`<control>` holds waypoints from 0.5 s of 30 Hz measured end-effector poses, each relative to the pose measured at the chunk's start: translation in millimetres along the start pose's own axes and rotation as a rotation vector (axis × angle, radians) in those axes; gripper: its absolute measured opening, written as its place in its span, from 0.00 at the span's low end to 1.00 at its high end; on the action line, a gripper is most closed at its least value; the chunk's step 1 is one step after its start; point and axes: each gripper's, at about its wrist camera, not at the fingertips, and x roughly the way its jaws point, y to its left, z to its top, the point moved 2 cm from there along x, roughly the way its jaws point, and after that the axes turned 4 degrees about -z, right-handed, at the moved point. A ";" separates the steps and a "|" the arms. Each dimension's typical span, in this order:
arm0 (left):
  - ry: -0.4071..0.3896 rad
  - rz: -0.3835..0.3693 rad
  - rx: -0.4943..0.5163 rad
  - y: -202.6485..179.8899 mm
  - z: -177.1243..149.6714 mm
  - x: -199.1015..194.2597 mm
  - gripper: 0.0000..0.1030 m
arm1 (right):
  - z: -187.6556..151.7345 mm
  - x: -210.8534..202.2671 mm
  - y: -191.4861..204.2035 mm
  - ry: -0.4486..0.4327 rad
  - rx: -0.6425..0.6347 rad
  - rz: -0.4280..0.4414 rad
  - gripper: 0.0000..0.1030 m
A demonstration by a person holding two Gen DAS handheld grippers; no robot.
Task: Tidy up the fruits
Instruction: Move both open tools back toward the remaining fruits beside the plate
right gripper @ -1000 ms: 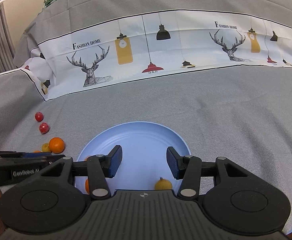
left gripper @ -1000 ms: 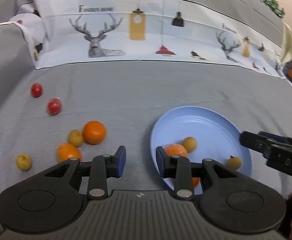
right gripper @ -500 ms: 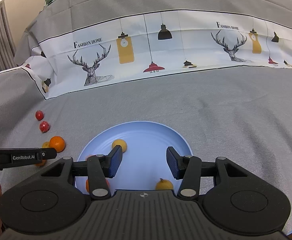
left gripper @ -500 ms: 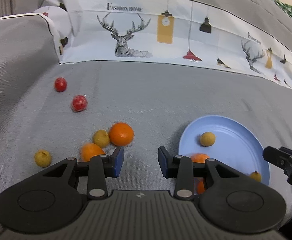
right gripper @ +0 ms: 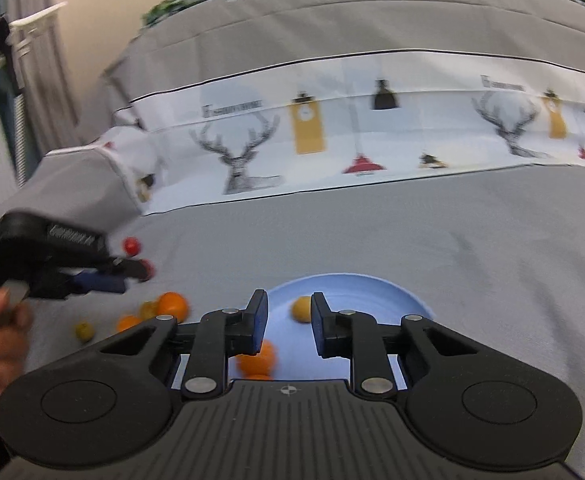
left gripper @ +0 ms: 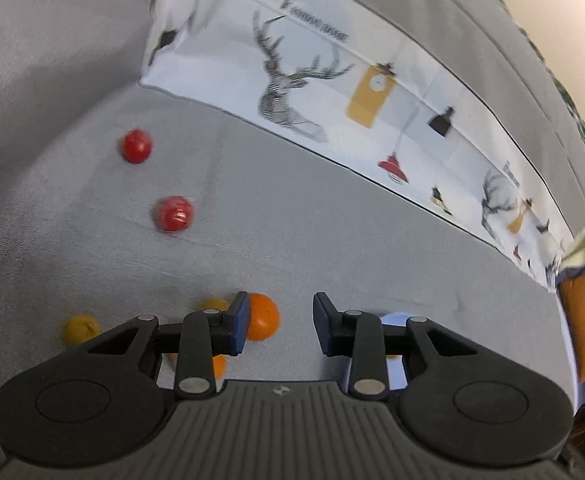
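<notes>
Beside plate (right gripper: 392,292), bare grey cloth (right gripper: 452,248)

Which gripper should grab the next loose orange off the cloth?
Left. The left gripper is over the loose orange, jaws closing but empty; the right gripper, also closing empty, is above the blue plate.

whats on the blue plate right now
On the plate, the right wrist view shows a yellow fruit and an orange, the orange partly hidden by the right gripper. The gripper body covers the plate's near part, so more may lie there.
</notes>
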 end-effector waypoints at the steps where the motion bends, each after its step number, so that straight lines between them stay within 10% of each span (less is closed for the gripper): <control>1: 0.008 0.004 -0.024 5.7 3.6 2.8 0.37 | 0.5 2.1 5.2 0.004 -0.012 0.013 0.24; 15: 0.106 0.079 -0.216 50.5 11.7 35.1 0.36 | 10.6 77.3 73.8 0.113 -0.077 0.146 0.31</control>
